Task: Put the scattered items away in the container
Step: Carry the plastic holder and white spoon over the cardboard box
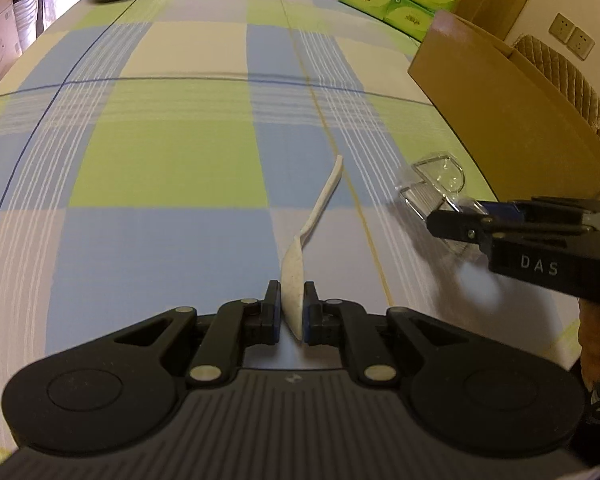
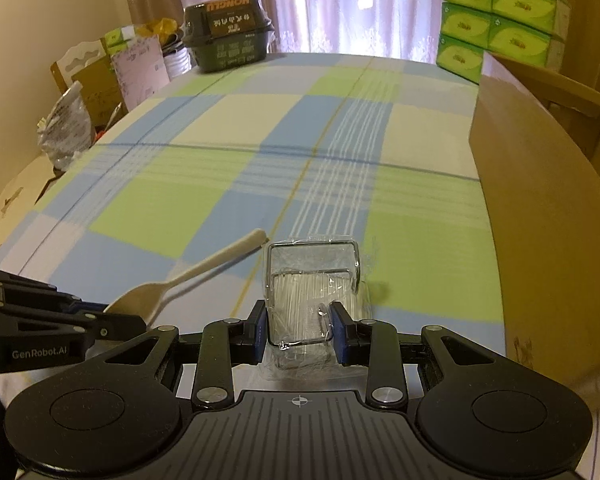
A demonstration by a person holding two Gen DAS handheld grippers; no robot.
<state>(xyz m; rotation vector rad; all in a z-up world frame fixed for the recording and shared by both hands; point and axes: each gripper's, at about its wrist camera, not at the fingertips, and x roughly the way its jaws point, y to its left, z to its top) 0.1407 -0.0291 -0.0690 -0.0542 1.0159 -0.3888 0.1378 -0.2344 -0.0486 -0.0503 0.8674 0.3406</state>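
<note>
My left gripper [image 1: 293, 308] is shut on the bowl of a cream plastic spoon [image 1: 320, 208], whose handle points away over the checked tablecloth. That spoon [image 2: 204, 270] also shows in the right wrist view, with the left gripper's fingers [image 2: 100, 326] on its bowl. My right gripper [image 2: 299, 330] is shut on a clear plastic box [image 2: 312, 280] holding thin white sticks. In the left wrist view the clear box [image 1: 436, 188] sits at the tip of the right gripper [image 1: 456, 226]. An open cardboard box [image 2: 540, 208] stands on the right, its wall [image 1: 500, 112] close to both grippers.
A dark green lidded food tub [image 2: 228, 32] stands at the table's far left edge. Green tissue packs [image 2: 496, 20] are stacked at the far right. Bags and cartons [image 2: 96, 84] crowd the floor left of the table. The checked tablecloth [image 1: 172, 160] covers the table.
</note>
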